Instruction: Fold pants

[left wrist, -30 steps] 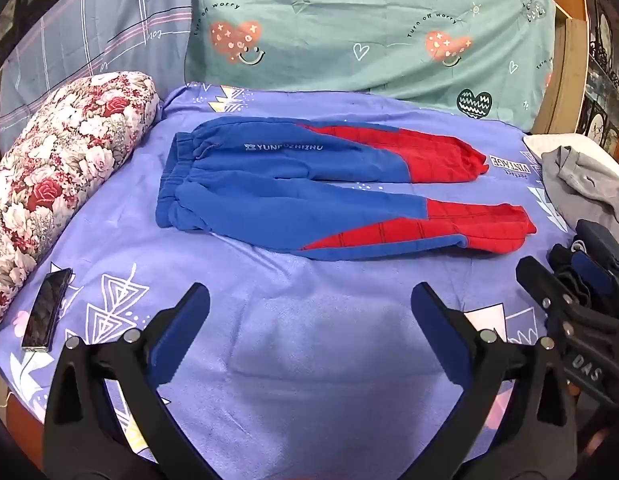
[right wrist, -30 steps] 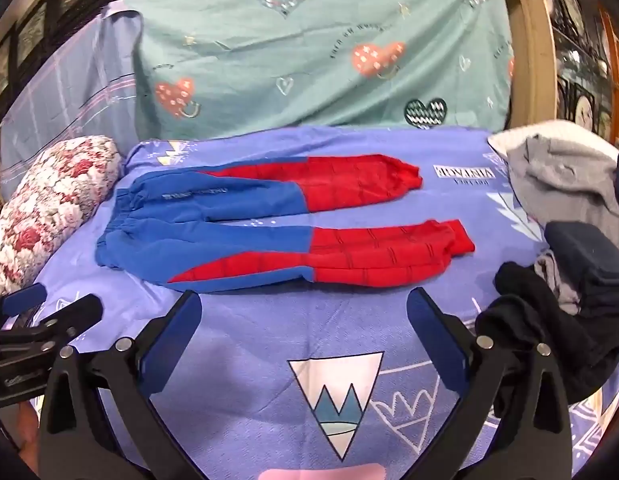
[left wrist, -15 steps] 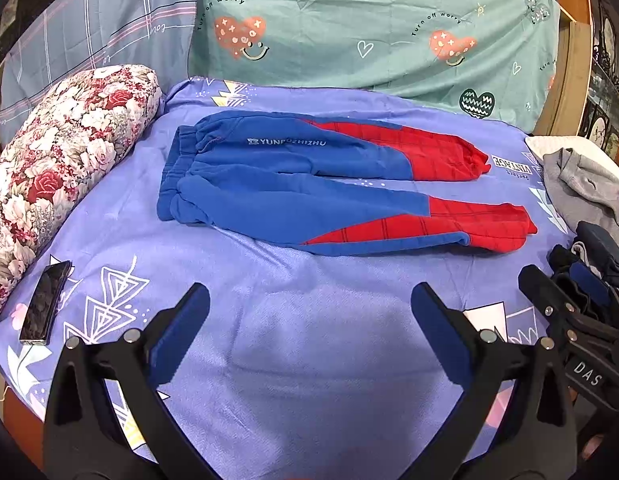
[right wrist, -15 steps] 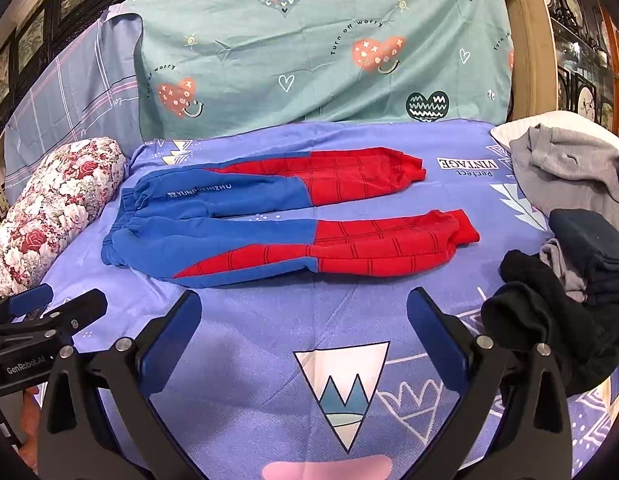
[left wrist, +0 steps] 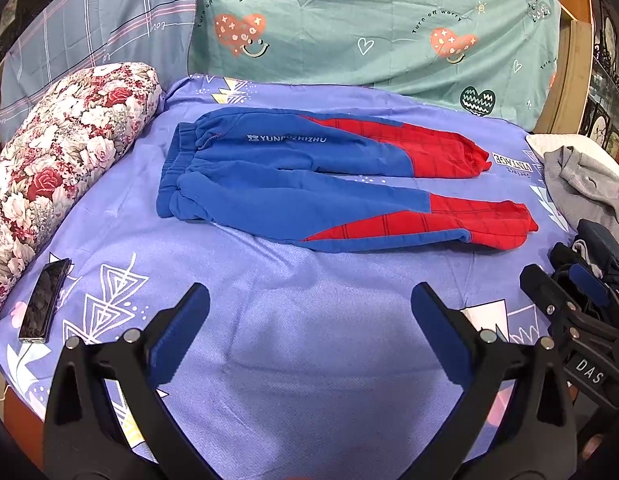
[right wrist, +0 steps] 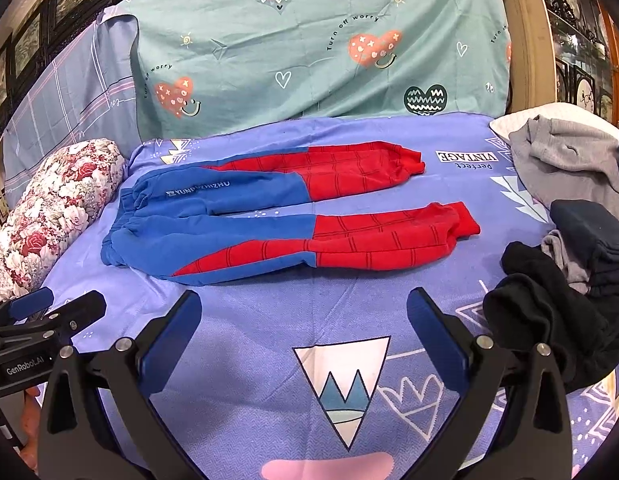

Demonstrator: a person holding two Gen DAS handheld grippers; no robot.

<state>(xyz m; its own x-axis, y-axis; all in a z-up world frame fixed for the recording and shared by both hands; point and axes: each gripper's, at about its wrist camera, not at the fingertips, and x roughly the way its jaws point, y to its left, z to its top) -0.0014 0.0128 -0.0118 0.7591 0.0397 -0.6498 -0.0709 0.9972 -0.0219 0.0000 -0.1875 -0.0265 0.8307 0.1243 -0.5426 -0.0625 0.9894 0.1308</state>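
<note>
Blue and red pants (left wrist: 309, 184) lie flat on the purple bedsheet (left wrist: 309, 340), waistband to the left, both legs spread apart toward the right. They also show in the right wrist view (right wrist: 269, 216). My left gripper (left wrist: 309, 312) is open and empty, above the sheet in front of the pants. My right gripper (right wrist: 303, 312) is open and empty, in front of the nearer leg. In each view the other gripper shows at the side, the right gripper (left wrist: 565, 292) at right and the left gripper (right wrist: 53, 308) at left.
A floral bolster pillow (left wrist: 57, 168) lies along the left side. A phone (left wrist: 45, 300) rests on the sheet at the near left. A pile of grey and black clothes (right wrist: 569, 248) lies at the right. A teal sheet (left wrist: 369, 28) hangs behind.
Both grippers have risen and tilted a little, so the pants sit lower in both views. The pants have not moved and both grippers stay open.
</note>
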